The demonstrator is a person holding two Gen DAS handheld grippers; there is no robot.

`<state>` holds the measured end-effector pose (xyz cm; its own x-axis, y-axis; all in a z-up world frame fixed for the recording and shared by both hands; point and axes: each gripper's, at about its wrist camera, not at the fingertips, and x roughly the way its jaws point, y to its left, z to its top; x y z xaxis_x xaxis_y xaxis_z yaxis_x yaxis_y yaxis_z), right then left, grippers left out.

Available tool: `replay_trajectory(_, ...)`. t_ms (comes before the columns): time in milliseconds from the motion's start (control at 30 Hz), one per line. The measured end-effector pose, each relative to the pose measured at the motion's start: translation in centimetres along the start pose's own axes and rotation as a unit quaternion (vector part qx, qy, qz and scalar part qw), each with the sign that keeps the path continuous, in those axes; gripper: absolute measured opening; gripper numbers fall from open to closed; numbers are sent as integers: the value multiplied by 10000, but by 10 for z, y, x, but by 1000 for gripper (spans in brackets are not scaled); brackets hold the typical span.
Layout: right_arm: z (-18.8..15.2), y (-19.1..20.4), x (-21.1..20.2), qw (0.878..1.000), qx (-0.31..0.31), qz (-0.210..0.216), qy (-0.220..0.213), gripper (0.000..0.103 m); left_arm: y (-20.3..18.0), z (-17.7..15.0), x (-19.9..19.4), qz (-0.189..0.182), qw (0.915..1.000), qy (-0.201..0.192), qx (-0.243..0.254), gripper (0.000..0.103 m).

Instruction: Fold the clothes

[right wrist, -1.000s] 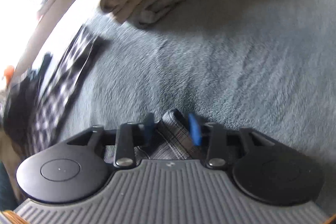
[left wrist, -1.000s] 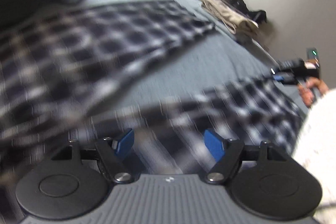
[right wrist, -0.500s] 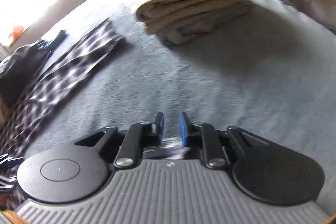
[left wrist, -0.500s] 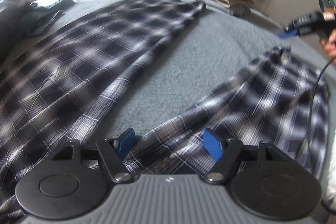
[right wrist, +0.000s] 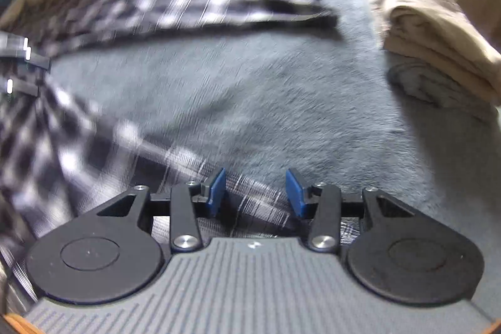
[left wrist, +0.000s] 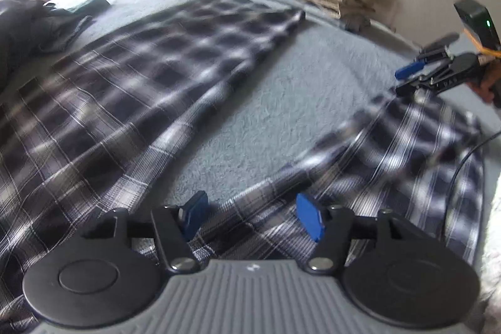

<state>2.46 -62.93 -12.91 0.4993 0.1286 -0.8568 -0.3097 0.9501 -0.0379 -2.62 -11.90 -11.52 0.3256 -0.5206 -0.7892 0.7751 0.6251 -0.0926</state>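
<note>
Plaid trousers (left wrist: 150, 77), dark check, spread across the grey-blue bed (left wrist: 281, 102): one leg lies flat toward the far edge, the other along the near edge. Change noted: half a second ago the right gripper (right wrist: 255, 190) was pinched nearly shut over a bit of plaid; now its jaws are opening, blue pads clear of the cloth, with the near leg's hem lying loose beneath them. Likely meaning: that leg has been laid out and let go, so the fold proper is not yet begun. Left gripper (left wrist: 252, 219): jaws half spread and closing, plaid between and under the pads, not yet pressed; compared with a second ago it sits lower over the near leg. Left wrist view alone shows the whole lay of both legs, the right gripper poised above the near leg's end, and a dark garment heap (left wrist: 28, 24) at the far left corner. Right wrist view, much blurred, shows best the folded beige stack (right wrist: 432, 30) at the bed's right edge.
</note>
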Motion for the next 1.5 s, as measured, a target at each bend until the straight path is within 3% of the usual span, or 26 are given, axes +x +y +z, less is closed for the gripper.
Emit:
replay_trajectory(167,1,15,14,9972,-622,-179,374,41,-6,-4,6,105,9999,-47,90,59)
replay_trajectory(200,2,17,15,9968,-657,-195,415,40,-7,-4,6,110,9999,-67,88,54)
replay_trajectory(267,5,21,15,9958,-742,-225,492,25,-9,-5,6,124,9998,-112,118,46)
replay_trajectory(333,6,30,15,9931,-1005,-317,506,3,-14,-6,4,147,9994,-175,261,27)
replay_trajectory(367,6,36,13,9908,-1184,-430,495,1,-17,-7,3,164,9992,-199,318,17)
replay_trajectory(500,10,45,3,9832,-1599,-834,281,1,-24,-4,-1,350,9978,-268,487,6)
replay_trajectory(767,22,34,8,9733,-1653,-1590,58,0,-29,1,7,873,9928,-418,711,4)
replay_trajectory(900,14,15,22,9758,-1023,-1930,3,0,-34,-3,14,978,9907,-368,868,5)
replay_trajectory(1033,1,-15,-7,9753,363,-2129,-457,1,-28,0,12,995,9923,-346,657,17)
replay_trajectory(1100,-15,-35,-35,9694,1268,-1972,-726,3,-23,1,11,1075,9924,-350,490,49)
replay_trajectory(1167,-42,-53,-63,9545,2245,-1719,-945,15,-17,2,7,1077,9932,-374,246,62)
replay_trajectory(1267,-95,-70,-97,9180,3574,-1283,-1146,34,-9,2,-1,1055,9936,-397,-105,64)
replay_trajectory(1367,-148,-70,-111,8852,4399,-978,-1157,38,-9,-1,-14,1045,9931,-469,-251,67)
replay_trajectory(1500,-186,-62,-106,8630,4859,-661,-1220,40,-19,-4,-35,983,9937,-488,-233,68)
